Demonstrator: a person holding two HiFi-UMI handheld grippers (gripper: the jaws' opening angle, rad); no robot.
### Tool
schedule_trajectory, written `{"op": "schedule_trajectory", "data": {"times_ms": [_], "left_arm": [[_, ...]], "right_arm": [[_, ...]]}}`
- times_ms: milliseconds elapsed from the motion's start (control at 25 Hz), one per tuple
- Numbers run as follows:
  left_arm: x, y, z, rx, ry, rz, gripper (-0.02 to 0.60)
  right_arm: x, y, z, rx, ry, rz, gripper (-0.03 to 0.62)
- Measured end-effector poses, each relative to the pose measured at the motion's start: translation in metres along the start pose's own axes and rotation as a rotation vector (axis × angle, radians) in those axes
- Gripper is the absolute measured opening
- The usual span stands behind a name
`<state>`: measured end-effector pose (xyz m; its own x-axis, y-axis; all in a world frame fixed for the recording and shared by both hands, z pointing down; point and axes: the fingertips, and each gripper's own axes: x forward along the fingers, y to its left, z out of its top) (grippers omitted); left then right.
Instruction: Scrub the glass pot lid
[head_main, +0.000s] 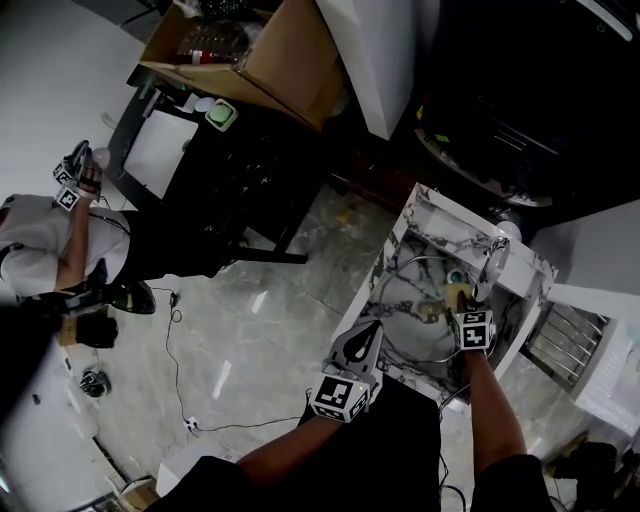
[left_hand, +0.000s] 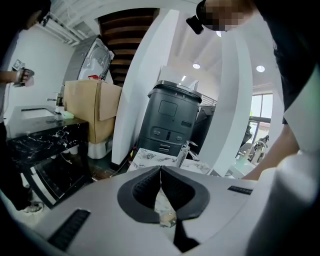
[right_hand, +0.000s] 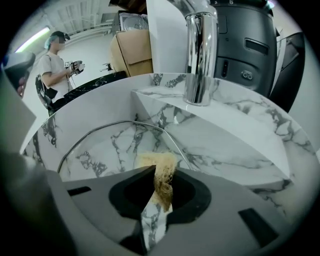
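The glass pot lid (head_main: 412, 300) rests tilted inside the white marble sink (head_main: 395, 245); its metal rim (right_hand: 117, 125) arcs across the basin in the right gripper view. My right gripper (head_main: 462, 298) hangs over the sink, just above the lid. It (right_hand: 159, 172) is shut on a tan fibrous scrubber (right_hand: 161, 172), whose tuft sticks out past the jaw tips close to the lid's rim. Whether the scrubber touches the glass is unclear. My left gripper (head_main: 373, 328) hovers at the sink's near left edge. Its jaws (left_hand: 160, 168) are shut with nothing between them.
A chrome faucet (right_hand: 201, 55) stands on the sink's back ledge. A dish rack (head_main: 563, 342) lies to the sink's right. Across the marble floor, another person (head_main: 40, 255) with grippers stands by a black counter (head_main: 215, 175) and a cardboard box (head_main: 285, 60). A cable (head_main: 180, 370) trails on the floor.
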<state>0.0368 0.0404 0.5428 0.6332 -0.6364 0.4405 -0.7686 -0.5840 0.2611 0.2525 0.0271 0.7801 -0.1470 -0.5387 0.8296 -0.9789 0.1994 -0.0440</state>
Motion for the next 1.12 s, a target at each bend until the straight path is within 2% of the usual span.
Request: {"op": "schedule_trajectory", "data": {"times_ms": [320, 600, 880, 1120], "left_arm": [[-0.004, -0.012, 0.000, 0.012, -0.014, -0.042, 0.017], [-0.015, -0.014, -0.008, -0.005, -0.001, -0.067, 0.017], [-0.025, -0.020, -0.008, 0.004, -0.005, -0.091, 0.017], [-0.031, -0.018, -0.006, 0.007, -0.011, -0.111, 0.017]], "right_arm": [[-0.022, -0.015, -0.025, 0.102, 0.055, -0.049, 0.069], [-0.039, -0.012, -0.049, 0.140, 0.089, -0.060, 0.069], [-0.050, 0.004, -0.059, 0.140, 0.133, -0.055, 0.069], [-0.058, 0.028, -0.074, 0.082, 0.185, -0.019, 0.069]]}}
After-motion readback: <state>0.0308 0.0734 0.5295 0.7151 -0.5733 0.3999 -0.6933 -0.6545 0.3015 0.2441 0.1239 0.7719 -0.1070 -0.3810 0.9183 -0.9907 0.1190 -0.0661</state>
